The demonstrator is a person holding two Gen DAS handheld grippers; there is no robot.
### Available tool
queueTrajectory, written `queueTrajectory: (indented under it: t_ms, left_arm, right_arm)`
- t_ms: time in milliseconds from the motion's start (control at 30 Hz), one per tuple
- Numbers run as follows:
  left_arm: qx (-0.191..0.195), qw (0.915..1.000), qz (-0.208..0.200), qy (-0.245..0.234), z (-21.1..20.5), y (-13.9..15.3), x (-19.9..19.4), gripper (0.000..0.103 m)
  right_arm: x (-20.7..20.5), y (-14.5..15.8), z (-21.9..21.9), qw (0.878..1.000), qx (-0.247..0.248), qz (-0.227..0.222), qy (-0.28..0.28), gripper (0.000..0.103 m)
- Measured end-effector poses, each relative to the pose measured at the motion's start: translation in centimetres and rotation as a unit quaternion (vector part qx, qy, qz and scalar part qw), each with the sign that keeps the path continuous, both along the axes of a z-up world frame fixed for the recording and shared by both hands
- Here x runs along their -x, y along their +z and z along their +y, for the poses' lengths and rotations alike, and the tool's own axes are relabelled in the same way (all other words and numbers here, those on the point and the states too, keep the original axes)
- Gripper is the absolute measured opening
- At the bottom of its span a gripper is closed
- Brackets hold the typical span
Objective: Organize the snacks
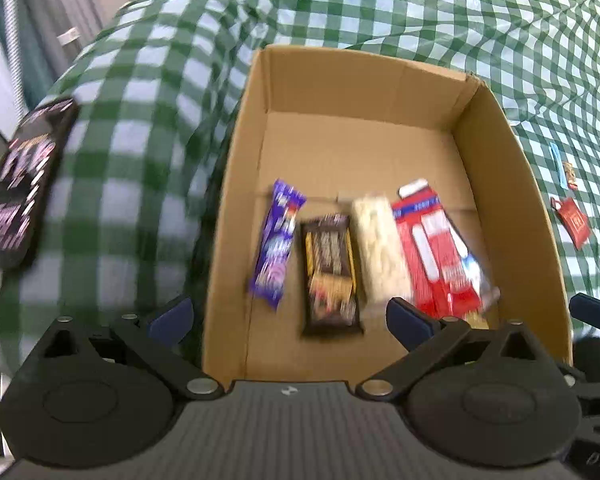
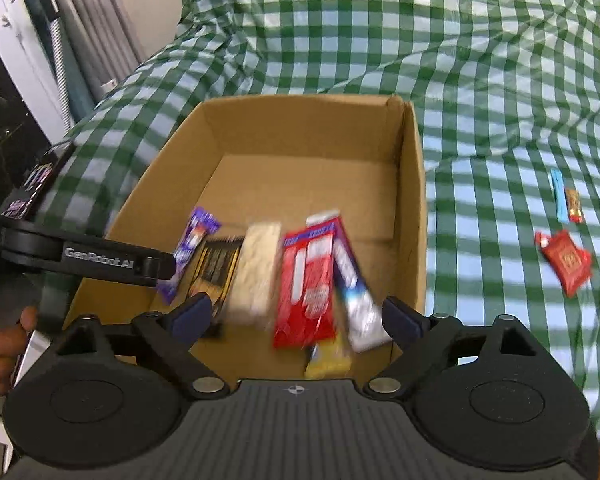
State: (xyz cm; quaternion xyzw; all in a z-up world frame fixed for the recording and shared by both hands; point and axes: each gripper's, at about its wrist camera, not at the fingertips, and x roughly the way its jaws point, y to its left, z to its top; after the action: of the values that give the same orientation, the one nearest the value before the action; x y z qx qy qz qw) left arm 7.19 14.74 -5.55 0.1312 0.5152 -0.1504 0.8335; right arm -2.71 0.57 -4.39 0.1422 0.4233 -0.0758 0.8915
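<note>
An open cardboard box point(image 1: 496, 184) point(image 2: 414, 184) sits on a green checked cloth. In it lie, side by side, a purple bar point(image 1: 276, 244) point(image 2: 192, 248), a dark brown bar point(image 1: 332, 272) point(image 2: 216, 264), a pale rice bar point(image 1: 380, 248) point(image 2: 256, 268), a red pack point(image 1: 432, 256) point(image 2: 306, 288), a blue-white pack point(image 2: 356, 300) and a yellow pack point(image 2: 328, 360). My left gripper point(image 1: 288, 318) is open and empty over the box's near left wall. My right gripper point(image 2: 298, 318) is open and empty above the snacks. The left gripper also shows in the right wrist view point(image 2: 100, 260).
Loose snacks lie on the cloth right of the box: a red packet point(image 1: 574, 220) point(image 2: 568, 260), a thin blue stick point(image 1: 558, 164) point(image 2: 558, 194) and a small brown-red bar point(image 2: 574, 204). A black package point(image 1: 20, 184) lies at the left. Curtains hang at the far left.
</note>
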Motion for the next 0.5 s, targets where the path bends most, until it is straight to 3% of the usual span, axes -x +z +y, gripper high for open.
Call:
queueTrajectory:
  t_ms: [333, 500]
  left_arm:
    - [0.002, 0.9998, -0.017, -0.006, 2.0, 1.6, 7.5, 0.103]
    - [0.009, 0.9987, -0.048, -0.018, 2.0, 3.2, 10.1, 0.103]
  right_arm:
    - [5.9, 2.4, 3.6, 1.0, 0.015, -0.017, -0.002, 0.097]
    - [8.4, 4.2, 4.3, 0.998, 0.032, -0.048, -0.009, 0.098]
